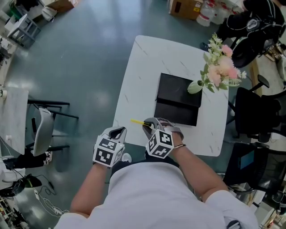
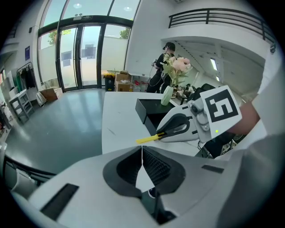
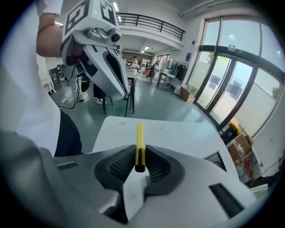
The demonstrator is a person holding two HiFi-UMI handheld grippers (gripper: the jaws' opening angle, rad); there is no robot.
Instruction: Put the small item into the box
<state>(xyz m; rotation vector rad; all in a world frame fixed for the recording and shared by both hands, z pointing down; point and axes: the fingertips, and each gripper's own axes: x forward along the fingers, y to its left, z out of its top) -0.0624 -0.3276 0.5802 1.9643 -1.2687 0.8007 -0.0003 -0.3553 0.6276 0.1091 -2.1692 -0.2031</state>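
Note:
A thin yellow stick-like item (image 3: 140,144) with a black end is clamped between the jaws of my right gripper (image 3: 140,165), pointing forward over the white table (image 1: 147,76). In the head view the item (image 1: 137,121) sticks out leftward from the right gripper (image 1: 148,128) near the table's front edge. The open black box (image 1: 178,99) lies just beyond, right of centre on the table. My left gripper (image 1: 118,132) hovers at the front left edge with its jaws closed on nothing. In the left gripper view its jaws (image 2: 142,156) meet, and the yellow item (image 2: 148,139) shows ahead.
A vase of pink flowers (image 1: 219,69) stands at the box's far right corner. Chairs (image 1: 42,129) stand on the floor to the left, and black chairs (image 1: 254,116) to the right. Cardboard boxes (image 1: 184,8) sit on the floor beyond the table.

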